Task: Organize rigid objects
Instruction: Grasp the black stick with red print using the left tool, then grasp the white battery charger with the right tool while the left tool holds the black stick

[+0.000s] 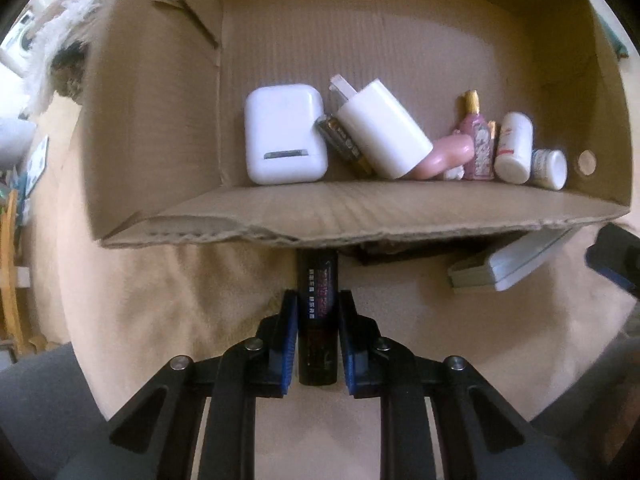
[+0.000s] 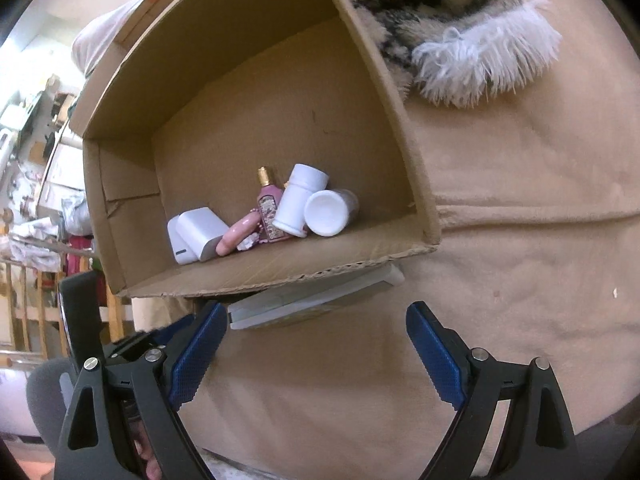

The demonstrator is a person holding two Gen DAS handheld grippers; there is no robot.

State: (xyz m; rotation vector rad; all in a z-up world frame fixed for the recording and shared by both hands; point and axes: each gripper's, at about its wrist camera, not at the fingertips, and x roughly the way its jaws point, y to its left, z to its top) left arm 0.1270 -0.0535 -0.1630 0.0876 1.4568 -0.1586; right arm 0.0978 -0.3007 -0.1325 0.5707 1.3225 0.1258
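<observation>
My left gripper (image 1: 318,296) points down at a beige blanket and is shut on a black tube (image 1: 318,344) with printed lettering. The tube's far end reaches under the near wall of a cardboard box (image 1: 360,216). Inside the box lie a white earbud case (image 1: 284,136), a white charger (image 1: 384,132), a battery (image 1: 340,140), a pink piece (image 1: 444,156), a pink perfume bottle (image 1: 478,140), a white bottle (image 1: 514,148) and a small white jar (image 1: 550,168). My right gripper (image 2: 316,312) hangs open before the box (image 2: 280,272), nothing between its blue pads (image 2: 436,356).
A flat white pack (image 2: 312,300) sticks out from under the box's near edge. A patterned woolly throw with white fringe (image 2: 480,64) lies beyond the box's right wall. The beige blanket (image 2: 520,240) spreads to the right. Wooden rails (image 2: 40,312) and room clutter stand at the left.
</observation>
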